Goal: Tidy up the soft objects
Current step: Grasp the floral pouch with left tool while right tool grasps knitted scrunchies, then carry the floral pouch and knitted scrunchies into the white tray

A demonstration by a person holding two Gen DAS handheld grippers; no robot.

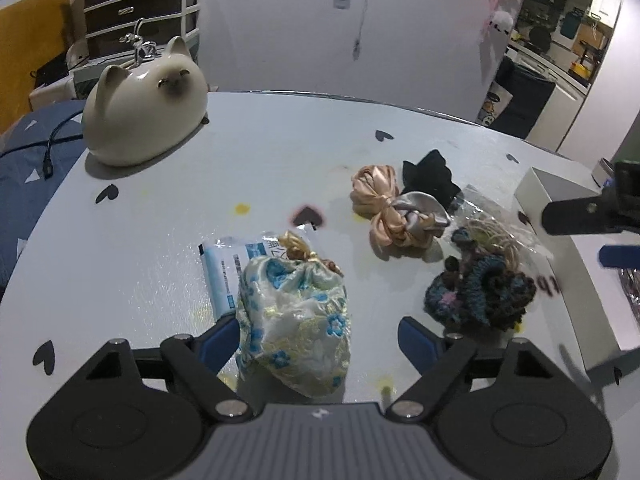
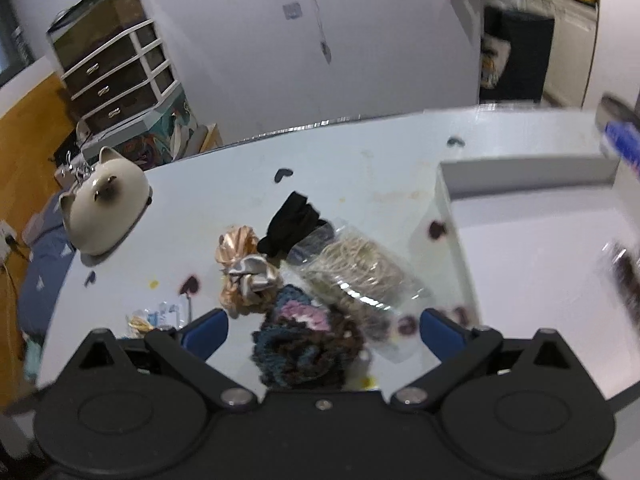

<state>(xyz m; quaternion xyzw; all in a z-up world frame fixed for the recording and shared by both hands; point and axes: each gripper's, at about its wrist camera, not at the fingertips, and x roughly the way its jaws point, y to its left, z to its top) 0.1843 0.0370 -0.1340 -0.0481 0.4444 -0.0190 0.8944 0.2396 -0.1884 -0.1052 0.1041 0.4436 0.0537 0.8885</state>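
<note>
Satin, blue-flowered, the drawstring pouch (image 1: pixel 294 320) sits between the spread fingers of the left gripper (image 1: pixel 320 338), its left pad (image 1: pixel 222 336) touching it. The right gripper (image 2: pixel 324 334) gapes, released, around the knitted scrunchie (image 2: pixel 306 344); white tray (image 2: pixel 520 264) at 2 o'clock.

Plain white wall (image 1: pixel 280 20) behind pale heart-dotted tabletop (image 1: pixel 140 280). White-framed dark drawer chest (image 1: pixel 140 4) at far left, orange-brown wooden floor (image 2: pixel 32 128) below. Dim doorway to cluttered kitchen shelving (image 1: pixel 560 28) at right.
</note>
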